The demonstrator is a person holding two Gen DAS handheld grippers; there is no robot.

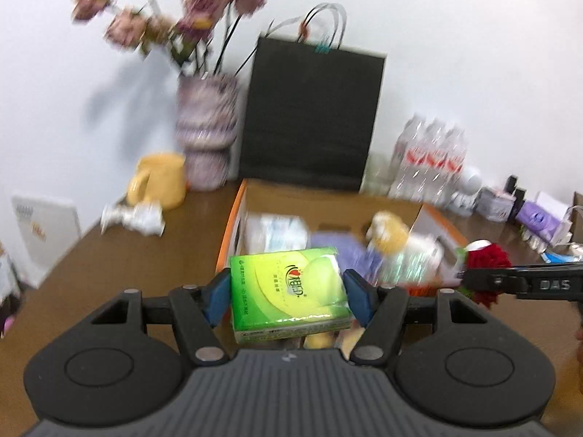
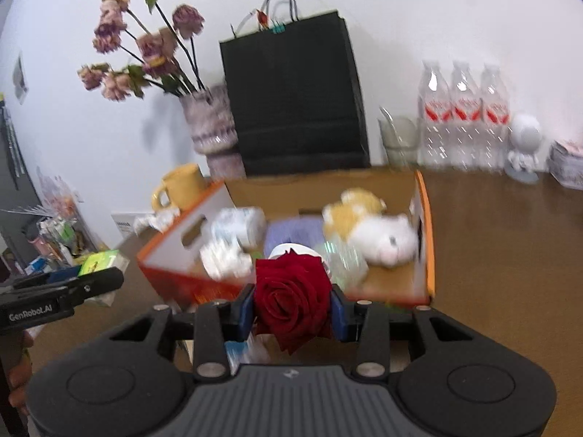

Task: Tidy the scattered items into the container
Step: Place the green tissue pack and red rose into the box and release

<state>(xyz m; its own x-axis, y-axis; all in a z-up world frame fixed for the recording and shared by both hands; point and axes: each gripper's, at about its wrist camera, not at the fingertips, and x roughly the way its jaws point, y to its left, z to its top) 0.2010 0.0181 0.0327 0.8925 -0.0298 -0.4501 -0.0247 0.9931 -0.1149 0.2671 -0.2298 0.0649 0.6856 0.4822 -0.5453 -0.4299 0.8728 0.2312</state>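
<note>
Gripping red rose (image 2: 291, 298), green tissue pk (image 1: 289, 291)

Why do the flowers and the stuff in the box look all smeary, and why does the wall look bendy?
Left wrist view: motion blur smears the flowers and the cardboard box, while the held green tissue pack stays fairly sharp. Right wrist view: less blur, red rose clear, box contents streaky. Both views: the fisheye lens bends edges and darkens corners.
</note>
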